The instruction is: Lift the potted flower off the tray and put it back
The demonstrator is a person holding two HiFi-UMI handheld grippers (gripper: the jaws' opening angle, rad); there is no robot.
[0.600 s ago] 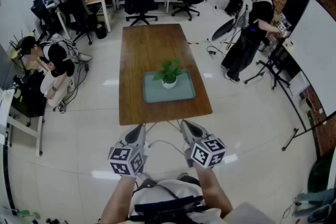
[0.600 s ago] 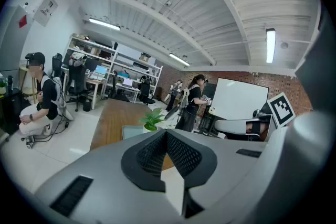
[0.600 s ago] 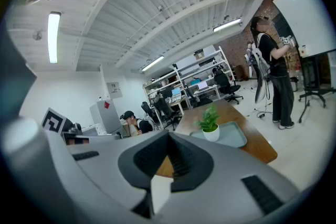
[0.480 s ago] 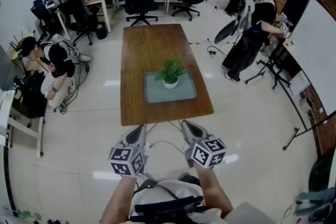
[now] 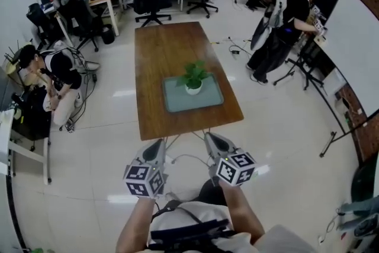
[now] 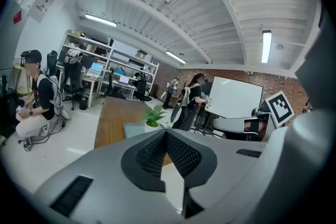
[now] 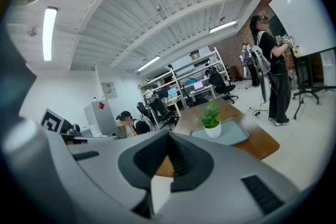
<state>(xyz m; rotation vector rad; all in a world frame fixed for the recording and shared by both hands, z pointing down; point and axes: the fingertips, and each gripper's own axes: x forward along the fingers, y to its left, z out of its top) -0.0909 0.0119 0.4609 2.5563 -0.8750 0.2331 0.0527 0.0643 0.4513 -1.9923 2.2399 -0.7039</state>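
Two grippers, left gripper (image 5: 157,146) and right gripper (image 5: 212,141), are held short of the worktop's (image 5: 166,44) near edge, jaws closed, empty. Potted flower (image 5: 193,79) on tray (image 5: 207,101) untouched; approach is judged in hand, jaw-opening around the pot required next.

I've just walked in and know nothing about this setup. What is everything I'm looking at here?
potted flower: one, green leaves in white pot, on the tray
tray: one, grey-green, table's near end
table: one, brown wood, mid-floor
office chairs: several, black, by far desks
whiteboard: one, white, right side
people: three, mostly dark clothes, one seated left, two standing right
left gripper: one, grey, jaws shut, empty
right gripper: one, grey, jaws shut, empty
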